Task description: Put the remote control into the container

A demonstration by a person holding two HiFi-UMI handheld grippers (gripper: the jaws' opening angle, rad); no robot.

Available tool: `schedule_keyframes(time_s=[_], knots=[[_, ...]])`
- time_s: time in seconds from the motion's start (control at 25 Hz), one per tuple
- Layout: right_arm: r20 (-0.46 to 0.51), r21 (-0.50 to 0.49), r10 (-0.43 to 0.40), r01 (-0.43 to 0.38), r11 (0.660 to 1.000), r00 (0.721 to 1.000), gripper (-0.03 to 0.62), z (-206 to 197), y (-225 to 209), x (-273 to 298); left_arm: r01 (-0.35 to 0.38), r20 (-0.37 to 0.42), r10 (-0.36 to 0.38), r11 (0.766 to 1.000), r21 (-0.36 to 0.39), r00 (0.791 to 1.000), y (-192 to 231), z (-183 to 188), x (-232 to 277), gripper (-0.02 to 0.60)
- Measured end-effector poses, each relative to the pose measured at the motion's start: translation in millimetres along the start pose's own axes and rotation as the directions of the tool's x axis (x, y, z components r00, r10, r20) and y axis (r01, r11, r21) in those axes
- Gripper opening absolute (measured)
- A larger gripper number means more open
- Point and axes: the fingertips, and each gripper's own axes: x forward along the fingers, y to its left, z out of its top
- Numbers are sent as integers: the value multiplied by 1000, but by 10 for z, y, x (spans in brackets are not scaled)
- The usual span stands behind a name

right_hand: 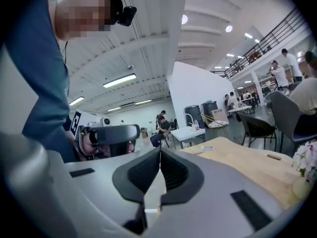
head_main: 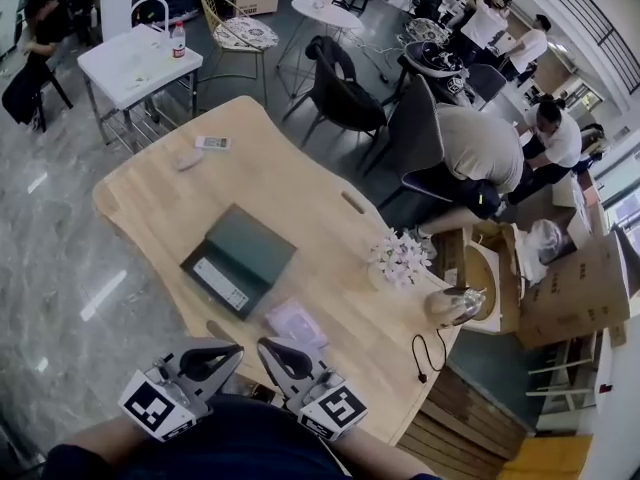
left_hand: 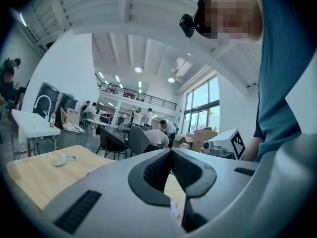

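My left tool [head_main: 212, 360] and right tool [head_main: 285, 360], at the bottom of the frame, are pale grey and black. Each carries a cube patterned with black-and-white square markers. The desk [head_main: 300, 183] is light blond wood. The box [head_main: 245, 253] at its centre is dark grey-green with a white label. The remote [head_main: 212, 143], upper left, is white. The flowers [head_main: 398, 256] are white, the cable [head_main: 428, 353] is black, and the floor [head_main: 50, 258] is grey and marbled.

No word, brand or number before you can be read. The white label [head_main: 221, 284] on the dark box [head_main: 255, 243] is too small; your marker cubes [head_main: 157, 405] show only black-and-white squares.
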Motion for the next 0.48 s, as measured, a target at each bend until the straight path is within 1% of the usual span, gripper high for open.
schedule_keyframes(time_s=[0.16, 0.48], knots=[[40, -20, -2, 3, 1000, 999, 18, 105, 98, -164, 22, -7, -22, 1000, 11, 1000, -97, 3, 72, 91], [72, -18, -24, 25, 1000, 997, 17, 67, 93, -304, 50, -43, -49, 998, 27, 998, -227, -71, 149, 91]])
